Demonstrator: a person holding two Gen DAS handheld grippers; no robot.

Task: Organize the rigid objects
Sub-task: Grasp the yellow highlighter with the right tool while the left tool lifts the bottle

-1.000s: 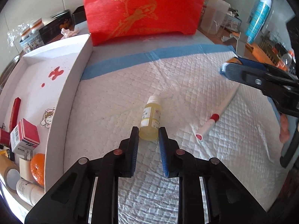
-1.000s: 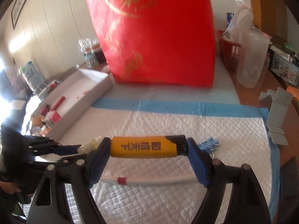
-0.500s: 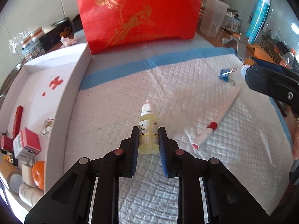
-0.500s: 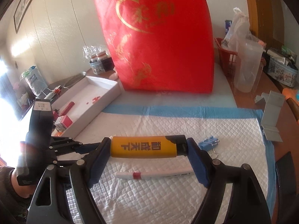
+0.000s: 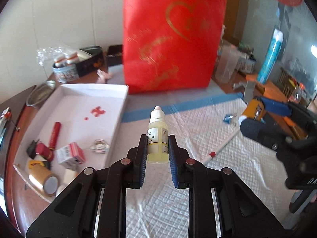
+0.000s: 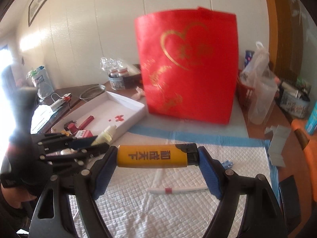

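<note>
My left gripper point(image 5: 157, 146) is shut on a small dropper bottle point(image 5: 157, 136) of pale yellow liquid with a white cap, held upright above the white quilted pad point(image 5: 198, 188). The right wrist view shows that bottle point(image 6: 106, 135) at the left, in the left gripper. My right gripper point(image 6: 156, 156) is shut on a yellow lighter point(image 6: 152, 155), held crosswise by its two ends above the pad point(image 6: 158, 214); the lighter point(image 5: 255, 110) also shows at the right of the left wrist view. The white box point(image 5: 116, 119) lies to the left with several small items inside.
A white pen with a red band point(image 6: 178, 190) and a blue binder clip point(image 6: 227, 163) lie on the pad. A tall red bag point(image 5: 170, 49) stands behind it. Tins, a clear cup point(image 6: 261, 103) and a grey folded card point(image 6: 277, 144) crowd the table's edges.
Both grippers have risen with their loads. The dropper bottle has left the pad, gripped in the left jaws. The view now looks higher, showing the box's inside and the whole red bag.
</note>
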